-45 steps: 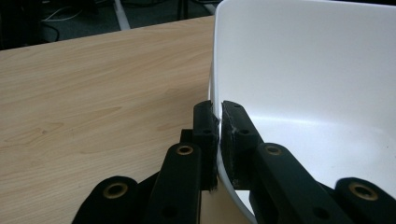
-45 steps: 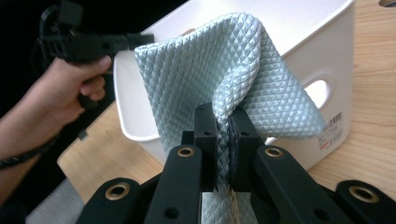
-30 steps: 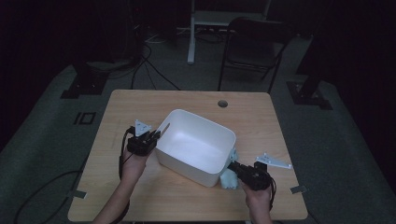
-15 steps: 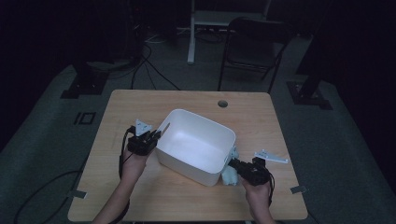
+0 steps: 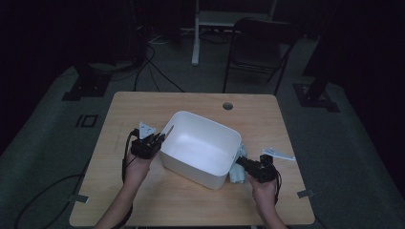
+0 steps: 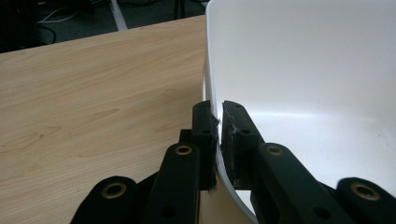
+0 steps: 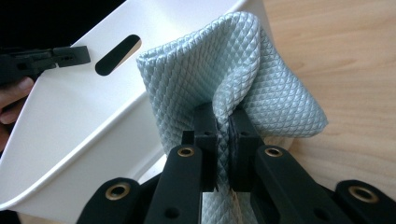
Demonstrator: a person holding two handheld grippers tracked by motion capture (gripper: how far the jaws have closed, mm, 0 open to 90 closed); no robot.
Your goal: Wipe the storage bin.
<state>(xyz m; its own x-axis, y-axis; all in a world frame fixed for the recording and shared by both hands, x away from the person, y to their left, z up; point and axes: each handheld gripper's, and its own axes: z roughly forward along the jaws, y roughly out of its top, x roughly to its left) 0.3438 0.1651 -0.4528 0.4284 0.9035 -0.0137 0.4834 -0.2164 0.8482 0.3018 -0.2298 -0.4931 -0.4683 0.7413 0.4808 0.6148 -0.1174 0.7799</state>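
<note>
A white plastic bin (image 5: 203,148) stands on the wooden desk (image 5: 143,200), set at an angle to the desk's edges, roughly at its middle. The left gripper (image 5: 152,141) is at the bin's left side; in the left gripper view its jaws are closed tight on the bin's thin rim, one jaw outside the wall and the other inside, with the wall pinched between them (image 6: 215,130). The bin's interior, as far as visible from the high view and from the left gripper view, is plain white. The right gripper (image 5: 244,163) is at the bin's near right corner, low to the desk. In the right gripper view (image 7: 223,130) its jaws are clamped together on a fold of pale blue-grey cloth (image 7: 233,74) with a diamond-quilted texture; the cloth bunches up above the jaws and lies against the outside of the bin wall, just beside the slotted handle opening (image 7: 117,54). In the high view the cloth (image 5: 236,174) shows as a pale lump touching the bin's outer corner, resting on or just above the desk; which cannot be told. A round cable hole (image 5: 228,106) sits near the desk's far edge. A dark folding chair (image 5: 260,50) stands on the floor beyond the desk.
</note>
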